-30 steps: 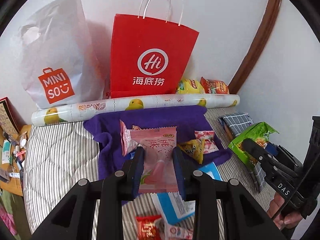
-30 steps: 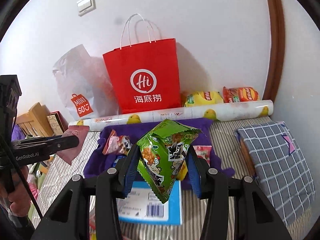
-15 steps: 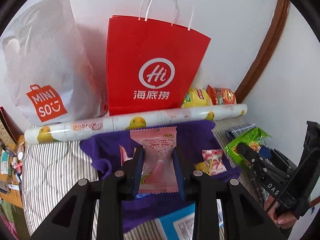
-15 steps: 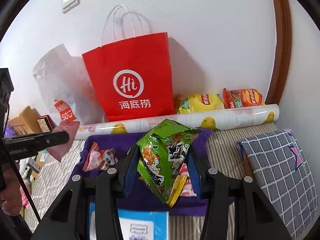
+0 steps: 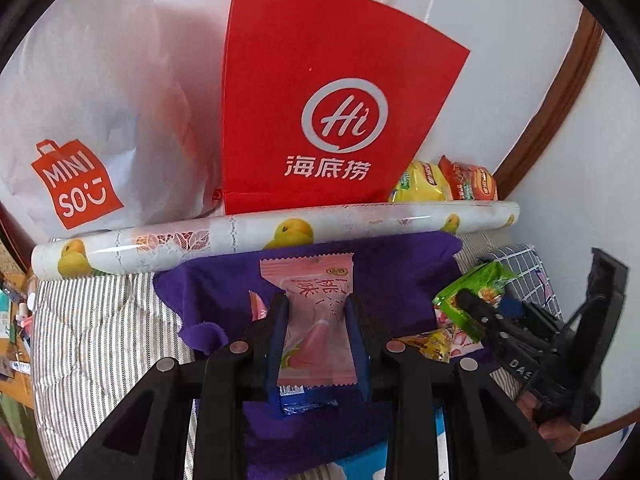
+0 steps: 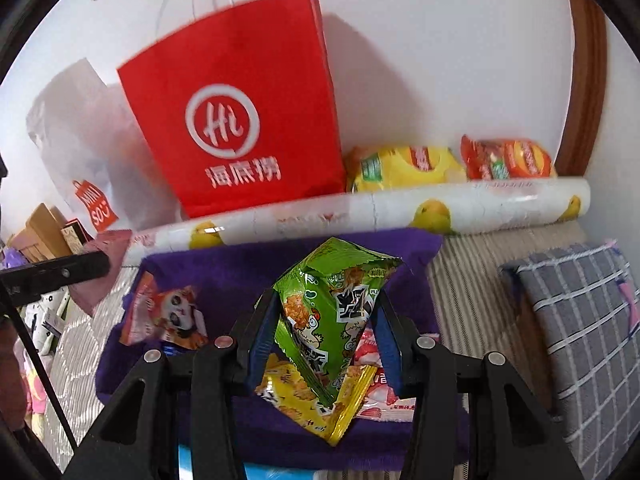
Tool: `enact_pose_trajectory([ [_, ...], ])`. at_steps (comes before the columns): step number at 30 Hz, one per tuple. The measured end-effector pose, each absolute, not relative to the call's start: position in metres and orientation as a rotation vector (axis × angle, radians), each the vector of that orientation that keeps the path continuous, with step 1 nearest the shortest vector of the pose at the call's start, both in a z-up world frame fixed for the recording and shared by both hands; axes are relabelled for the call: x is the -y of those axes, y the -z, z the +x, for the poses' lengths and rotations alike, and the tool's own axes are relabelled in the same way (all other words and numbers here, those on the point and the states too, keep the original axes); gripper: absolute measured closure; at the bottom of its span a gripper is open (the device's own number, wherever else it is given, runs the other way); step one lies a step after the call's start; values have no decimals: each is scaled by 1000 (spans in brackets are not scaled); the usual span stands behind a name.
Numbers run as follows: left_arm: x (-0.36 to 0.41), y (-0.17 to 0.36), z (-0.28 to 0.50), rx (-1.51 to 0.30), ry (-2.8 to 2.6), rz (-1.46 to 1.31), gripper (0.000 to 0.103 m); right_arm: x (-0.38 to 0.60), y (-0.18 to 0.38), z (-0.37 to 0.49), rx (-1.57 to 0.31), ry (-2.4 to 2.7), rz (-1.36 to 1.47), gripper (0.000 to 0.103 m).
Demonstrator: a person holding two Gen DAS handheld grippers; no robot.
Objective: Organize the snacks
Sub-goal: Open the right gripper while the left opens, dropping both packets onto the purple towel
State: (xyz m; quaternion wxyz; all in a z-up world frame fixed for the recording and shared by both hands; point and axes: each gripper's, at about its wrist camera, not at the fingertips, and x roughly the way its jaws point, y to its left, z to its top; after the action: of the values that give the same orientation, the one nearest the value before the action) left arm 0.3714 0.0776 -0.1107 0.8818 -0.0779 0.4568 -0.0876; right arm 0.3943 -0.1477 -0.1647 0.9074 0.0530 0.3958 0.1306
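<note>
My left gripper (image 5: 316,320) is shut on a pink snack packet (image 5: 314,320) and holds it above the purple cloth (image 5: 400,272), facing the red paper bag (image 5: 320,100). My right gripper (image 6: 326,320) is shut on a green snack packet (image 6: 328,312), also above the purple cloth (image 6: 224,268), with the red bag (image 6: 236,120) ahead to the left. The right gripper and its green packet (image 5: 472,292) show at the right of the left wrist view. On the cloth lie an orange cartoon packet (image 6: 168,316), a yellow packet (image 6: 316,404) and a pink-white packet (image 6: 372,384).
A white Miniso bag (image 5: 80,120) stands left of the red bag. A rolled duck-print sheet (image 5: 280,228) lies across the bed before both bags. Yellow (image 6: 400,164) and orange (image 6: 508,156) chip bags sit behind the roll. A grey checked cushion (image 6: 580,320) lies at right.
Both grippers have moved forward over the purple cloth toward the red bag, each still holding its packet. The bags and the roll now look larger and closer.
</note>
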Motion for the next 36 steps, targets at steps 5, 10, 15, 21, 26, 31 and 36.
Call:
enact_pose_trajectory([
  [5,-76,116,374,-963,186,-154,75,150,187,404,-879,-283,144,57],
  [10,-74,118,374,-970,193,-151,75,147,197,404,-903,-282,127,57],
  [15,-71,119,373,-970,201,-143,75,144,204,406,-937,-286,119,57],
  [21,-69,121,375,-976,203,-137,75,140,206,407,-956,-291,98,57],
  [26,-68,130,380,-1010,197,-135,75,140,204,405,-959,-297,102,57],
  [31,-64,147,387,-1070,193,-134,75,137,193,395,-924,-322,97,57],
  [36,-55,161,390,-1115,189,-101,75,137,187,390,-904,-338,95,57],
])
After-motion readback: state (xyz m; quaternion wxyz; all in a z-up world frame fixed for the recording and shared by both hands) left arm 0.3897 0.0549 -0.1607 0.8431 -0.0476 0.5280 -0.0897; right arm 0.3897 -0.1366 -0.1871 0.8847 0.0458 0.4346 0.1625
